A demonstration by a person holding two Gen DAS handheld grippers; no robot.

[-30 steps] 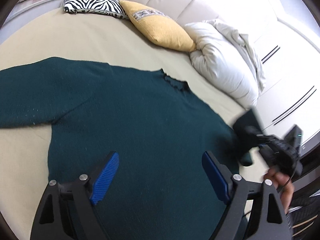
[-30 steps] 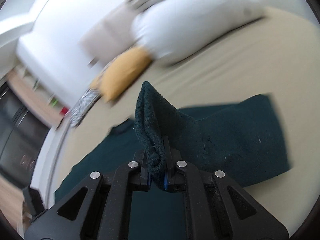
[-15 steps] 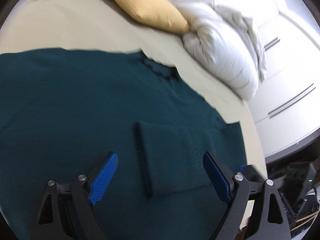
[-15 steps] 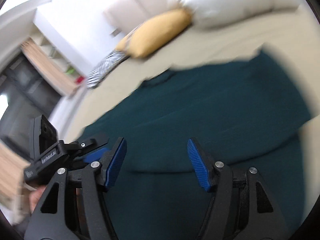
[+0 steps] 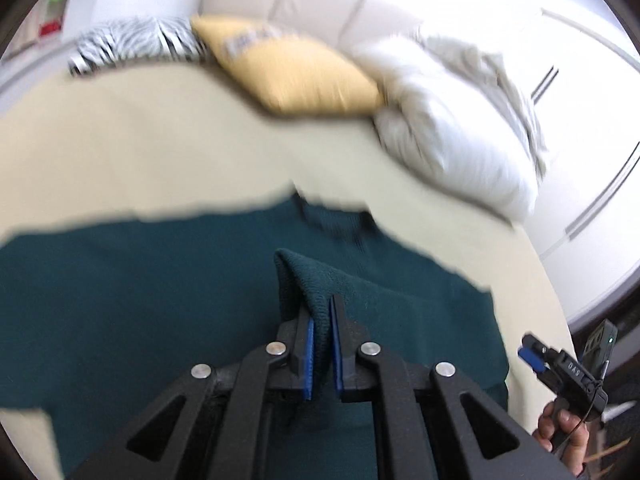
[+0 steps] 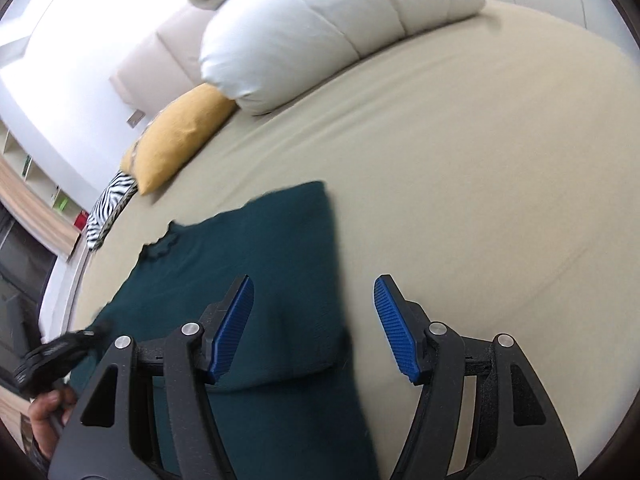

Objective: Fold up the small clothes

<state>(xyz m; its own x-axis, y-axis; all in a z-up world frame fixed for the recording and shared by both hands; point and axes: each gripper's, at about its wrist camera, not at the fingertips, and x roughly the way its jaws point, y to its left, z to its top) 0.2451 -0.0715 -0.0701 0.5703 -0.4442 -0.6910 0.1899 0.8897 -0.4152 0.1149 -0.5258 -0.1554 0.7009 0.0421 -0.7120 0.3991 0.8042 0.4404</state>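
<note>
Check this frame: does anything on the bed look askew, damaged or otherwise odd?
Nothing stands out. The dark green sweater lies on the beige bed, its sleeve pinched and lifted by the left gripper, whose jaws have just closed on it. The right gripper is open above the sweater's edge. The pillows are undisturbed.

Blurred beyond the sweater (image 5: 160,300): zebra cushion (image 5: 132,46), yellow cushion (image 5: 296,76). Sweater hem cut off at both frames' lower edges; left sleeve end out of frame.
</note>
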